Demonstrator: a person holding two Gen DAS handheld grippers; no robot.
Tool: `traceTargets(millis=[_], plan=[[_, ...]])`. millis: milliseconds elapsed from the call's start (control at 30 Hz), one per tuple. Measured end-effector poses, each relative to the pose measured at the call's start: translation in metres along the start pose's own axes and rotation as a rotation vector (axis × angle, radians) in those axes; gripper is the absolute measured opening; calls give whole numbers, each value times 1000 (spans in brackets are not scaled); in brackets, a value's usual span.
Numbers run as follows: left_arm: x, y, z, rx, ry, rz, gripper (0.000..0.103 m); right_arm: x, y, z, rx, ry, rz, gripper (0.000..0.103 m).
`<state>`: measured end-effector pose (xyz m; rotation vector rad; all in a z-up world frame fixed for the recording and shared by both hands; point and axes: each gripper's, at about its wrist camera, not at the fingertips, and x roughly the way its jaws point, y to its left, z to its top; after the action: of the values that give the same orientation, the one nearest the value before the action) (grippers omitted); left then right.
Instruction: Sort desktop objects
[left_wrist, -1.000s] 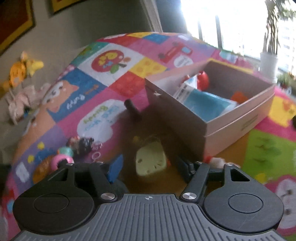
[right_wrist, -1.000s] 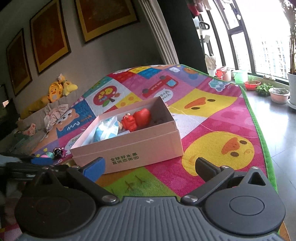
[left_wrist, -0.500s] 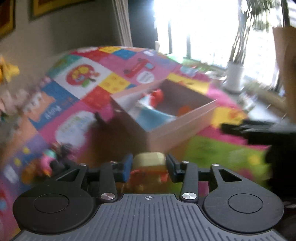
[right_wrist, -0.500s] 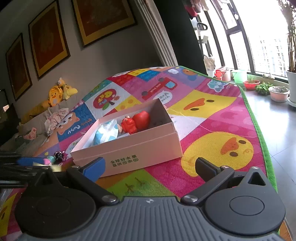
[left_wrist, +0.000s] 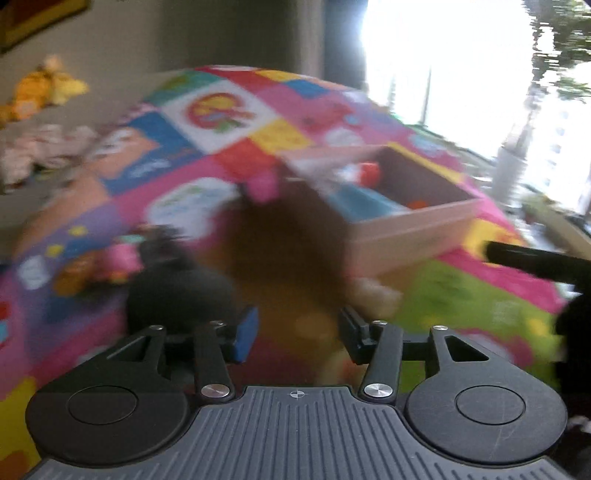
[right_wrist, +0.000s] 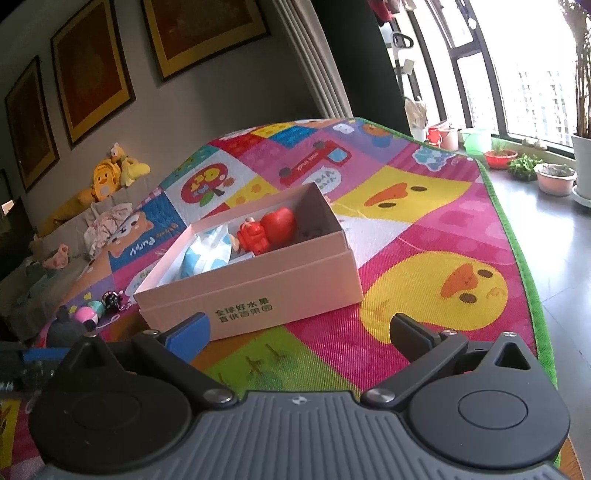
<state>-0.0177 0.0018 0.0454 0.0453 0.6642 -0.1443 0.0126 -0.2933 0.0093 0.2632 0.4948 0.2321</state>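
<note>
One view only: red toy (right_wrist: 271, 229).

— What sort of place is this?
— A home, a living room by the look of it. A bright children's play mat (right_wrist: 424, 229) with ducks and cartoon patches covers the surface, and plush toys (right_wrist: 110, 177) sit along a grey sofa (right_wrist: 55, 240) by the wall.
— Anything else homely?
— Three framed pictures (right_wrist: 92, 88) hang on the grey wall, a curtain (right_wrist: 317, 62) falls beside tall windows (right_wrist: 517, 66), and potted plants (right_wrist: 554, 177) stand on the floor under the glass. Tower blocks show outside, so it's a flat
</note>
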Motion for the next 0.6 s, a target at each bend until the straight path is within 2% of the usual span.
traceTargets(millis=[167, 233, 333, 467, 533, 600], plan=[[-10, 27, -10, -24, -24, 150, 67, 8, 1, 1, -9, 54, 14, 103], [-16, 38, -13, -74, -15, 110, 69, 11, 1, 2, -10, 78, 22, 103], [-28, 43, -18, -132, -6, -8, 75, 16, 0, 2, -9, 119, 30, 103], [-35, 20, -23, -74, -15, -149, 89, 28, -5, 4, 24, 195, 51, 103], [-30, 8, -24, -31, -15, -133, 90, 27, -7, 3, 33, 192, 58, 103], [-19, 3, -23, -5, -7, -47, 92, 27, -8, 2, 38, 195, 62, 103]])
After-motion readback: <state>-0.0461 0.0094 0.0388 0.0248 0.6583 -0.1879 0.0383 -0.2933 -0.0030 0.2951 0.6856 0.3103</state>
